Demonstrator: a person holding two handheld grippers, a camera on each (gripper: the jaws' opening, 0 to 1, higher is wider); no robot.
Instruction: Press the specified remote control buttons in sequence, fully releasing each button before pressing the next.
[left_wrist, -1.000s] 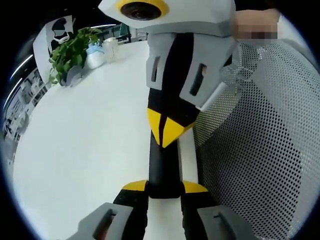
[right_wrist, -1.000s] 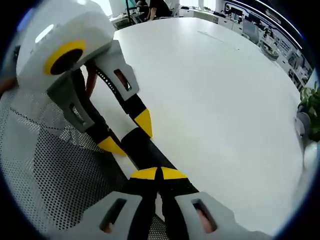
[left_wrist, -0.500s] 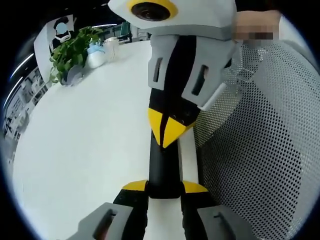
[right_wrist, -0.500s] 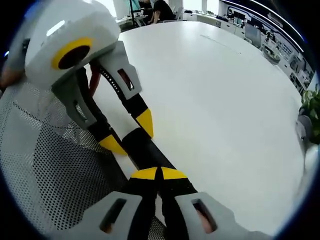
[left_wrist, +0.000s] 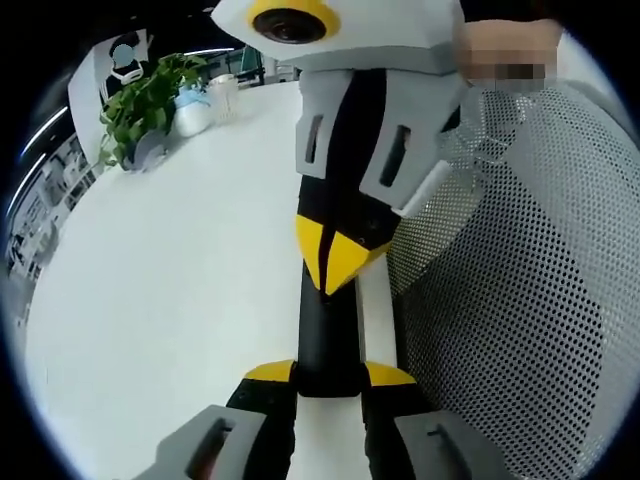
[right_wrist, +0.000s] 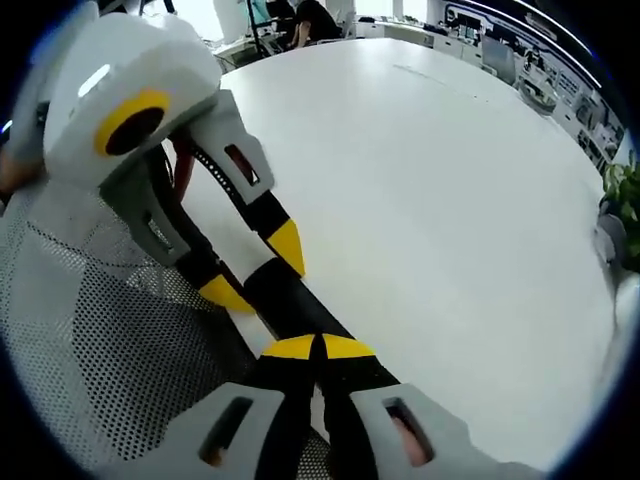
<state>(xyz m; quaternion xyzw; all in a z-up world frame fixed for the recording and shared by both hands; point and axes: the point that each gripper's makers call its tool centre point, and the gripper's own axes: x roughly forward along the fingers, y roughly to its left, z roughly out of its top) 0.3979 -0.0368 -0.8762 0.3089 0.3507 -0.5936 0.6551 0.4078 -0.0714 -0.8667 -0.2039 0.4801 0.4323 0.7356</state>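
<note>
We hold a long black remote (left_wrist: 328, 340) in the left tool (left_wrist: 330, 372), whose jaws are closed on its near end, so its long axis runs straight ahead toward the right tool (left_wrist: 335, 255). In its own view the right tool (right_wrist: 315, 347) has its yellow tips pressed together, gripping nothing, resting on the remote (right_wrist: 290, 305) just beside the left tool (right_wrist: 250, 275). White worktop (right_wrist: 450, 230) lies open on one side with a plant (left_wrist: 150, 100) well apart, a mesh chair back (left_wrist: 540, 320) crowding the other.
</note>
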